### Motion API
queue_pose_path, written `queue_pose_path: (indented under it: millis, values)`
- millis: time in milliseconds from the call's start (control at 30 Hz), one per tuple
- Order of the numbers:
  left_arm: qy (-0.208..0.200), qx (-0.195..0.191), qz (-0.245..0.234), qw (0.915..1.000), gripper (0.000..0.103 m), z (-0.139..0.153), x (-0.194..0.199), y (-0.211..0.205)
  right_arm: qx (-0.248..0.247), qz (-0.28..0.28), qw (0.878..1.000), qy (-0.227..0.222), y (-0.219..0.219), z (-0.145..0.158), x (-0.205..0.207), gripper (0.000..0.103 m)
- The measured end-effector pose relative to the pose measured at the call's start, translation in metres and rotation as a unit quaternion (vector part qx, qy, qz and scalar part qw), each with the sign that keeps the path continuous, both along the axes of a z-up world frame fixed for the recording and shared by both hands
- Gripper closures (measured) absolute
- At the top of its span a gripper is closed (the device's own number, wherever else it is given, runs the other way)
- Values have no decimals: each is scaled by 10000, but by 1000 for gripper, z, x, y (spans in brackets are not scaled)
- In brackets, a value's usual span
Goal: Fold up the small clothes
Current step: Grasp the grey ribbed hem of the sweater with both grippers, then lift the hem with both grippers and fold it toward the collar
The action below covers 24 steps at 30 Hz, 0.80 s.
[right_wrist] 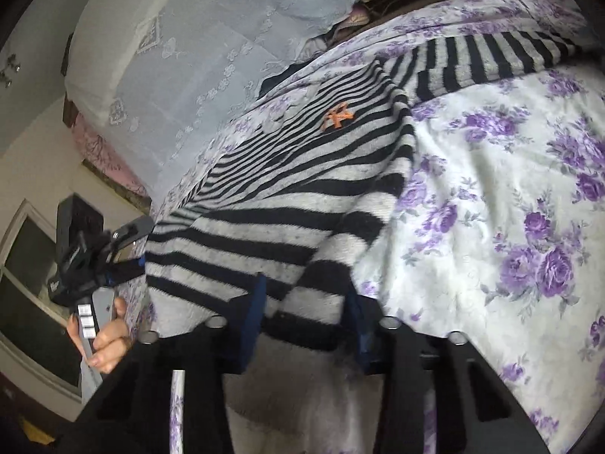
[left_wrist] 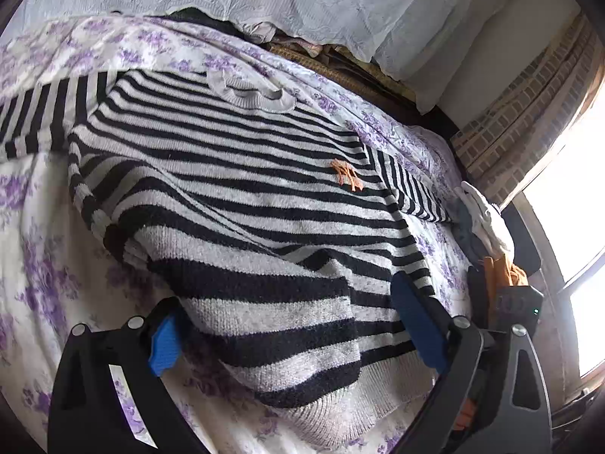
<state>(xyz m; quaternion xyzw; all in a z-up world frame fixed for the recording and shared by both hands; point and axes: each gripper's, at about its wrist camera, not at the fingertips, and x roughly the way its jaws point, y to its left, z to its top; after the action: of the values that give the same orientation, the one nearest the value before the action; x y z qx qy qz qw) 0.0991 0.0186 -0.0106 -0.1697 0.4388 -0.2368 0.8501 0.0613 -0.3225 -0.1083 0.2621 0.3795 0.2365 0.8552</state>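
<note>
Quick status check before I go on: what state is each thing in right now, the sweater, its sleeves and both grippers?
Striped sweater: spread front-up on the floral bedsheet, hem bunched.
Far sleeve: stretched out flat.
Near sleeve: lying out to the side.
Left hand-held gripper: open, hem between its pads.
Right hand-held gripper: closed on the sweater's hem edge.

The sweater (right_wrist: 287,204) hem hides behind the right gripper (right_wrist: 302,325) at bottom centre; its sleeve (left_wrist: 34,113) runs off the left edge.

fuzzy knit sweater (left_wrist: 242,189); matt cotton bedsheet (left_wrist: 45,249)
</note>
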Motion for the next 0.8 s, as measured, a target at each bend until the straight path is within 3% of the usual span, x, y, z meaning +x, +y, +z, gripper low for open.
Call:
queue_pose_path:
  millis: [133, 300, 400, 433, 467, 533, 633, 733, 800]
  values:
    - [118, 117, 8, 9999, 9, -2, 15, -14, 17, 2, 9999, 102, -1, -4, 7, 68]
    - [-236, 724, -105, 9970, 9, 23, 34, -51, 44, 48, 9999, 131, 1, -5, 7, 64]
    - [19, 698, -249, 9972, 9, 13, 28, -44, -13, 72, 10000, 42, 2, -5, 3, 65]
    - [64, 707, -242, 9972, 16, 8, 21, -38, -32, 70, 10000, -1, 3, -4, 1, 71]
    - [72, 796, -145, 9967, 41, 3, 12, -30, -48, 74, 10000, -29, 4, -3, 1, 77]
    - [13, 1182, 101, 9929, 73, 0, -6, -12, -80, 34, 9999, -86, 4, -2, -2, 78]
    - [180, 1004, 72, 9948, 90, 3, -32, 13, -137, -56, 9997, -203, -1, 2, -9, 80]
    - [187, 1418, -3, 9897, 90, 3, -57, 20, -177, -197, 9995, -188, -8, 2, -11, 80]
    - [302, 1370, -178, 9900, 90, -6, -68, 22, -221, -267, 9993, -118, -11, 2, -12, 79]
